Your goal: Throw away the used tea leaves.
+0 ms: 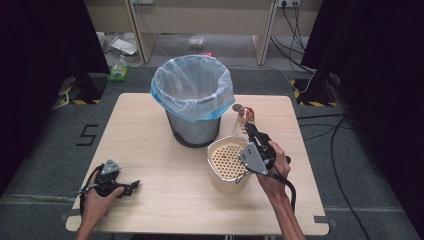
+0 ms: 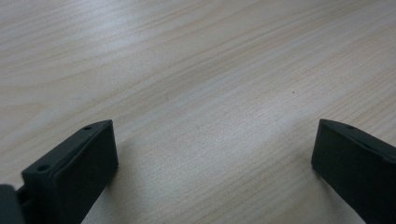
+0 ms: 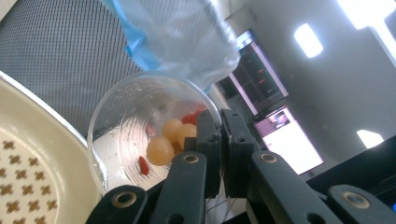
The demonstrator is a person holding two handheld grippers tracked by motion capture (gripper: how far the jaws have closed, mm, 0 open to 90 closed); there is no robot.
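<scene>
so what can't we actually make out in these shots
- Inside of the bin: high view, the bag and the angle hide whatever lies at the bottom.
- Colander contents: right hand-held gripper covers part of it.
- Cup in the right gripper view: its jaws hide the gripped wall; the round pieces are too blurred to name.
- Left hand-held gripper: high view, too small for jaw detail.

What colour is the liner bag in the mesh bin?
Translucent pale blue bag, clearest in the high view.
</scene>
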